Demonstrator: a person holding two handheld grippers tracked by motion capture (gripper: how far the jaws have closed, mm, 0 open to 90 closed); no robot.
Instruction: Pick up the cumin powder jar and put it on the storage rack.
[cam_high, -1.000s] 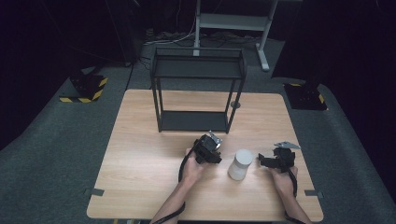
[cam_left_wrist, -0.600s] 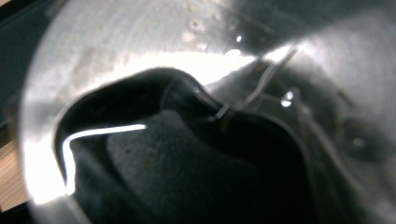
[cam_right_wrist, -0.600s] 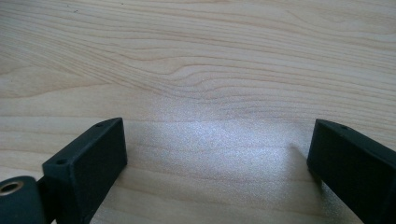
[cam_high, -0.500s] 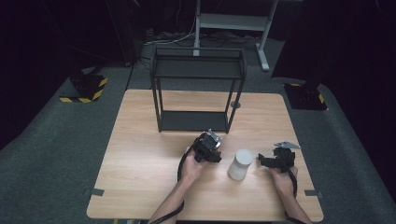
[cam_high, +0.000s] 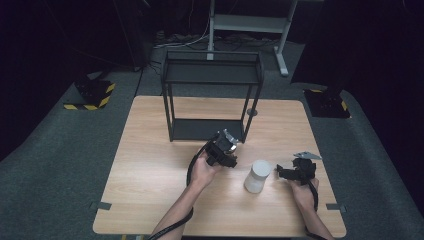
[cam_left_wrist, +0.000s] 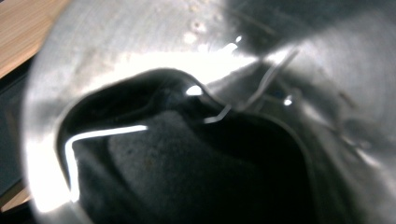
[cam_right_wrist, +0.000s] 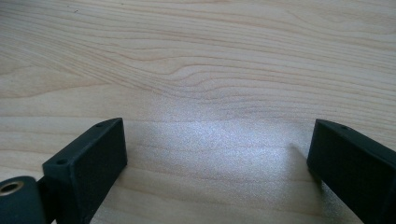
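Observation:
A shiny metal cup (cam_high: 229, 139) sits at the tip of my left gripper (cam_high: 226, 146), just in front of the black rack's lower shelf (cam_high: 205, 129). In the left gripper view the metal cup (cam_left_wrist: 140, 51) presses so close that the jaws are hidden behind its bright, curved wall. A white jar (cam_high: 257, 176) stands upright on the table between the two hands. To the jar's right, my right gripper (cam_high: 281, 173) rests low and points at it. In its own view the right gripper (cam_right_wrist: 215, 163) has its jaws wide apart over bare wood.
The black two-level metal rack (cam_high: 212, 75) stands at the back middle of the wooden table (cam_high: 150, 180). Grey floor surrounds the table, with a black and yellow striped base (cam_high: 90, 100) at the far left and a white stand (cam_high: 250, 22) behind.

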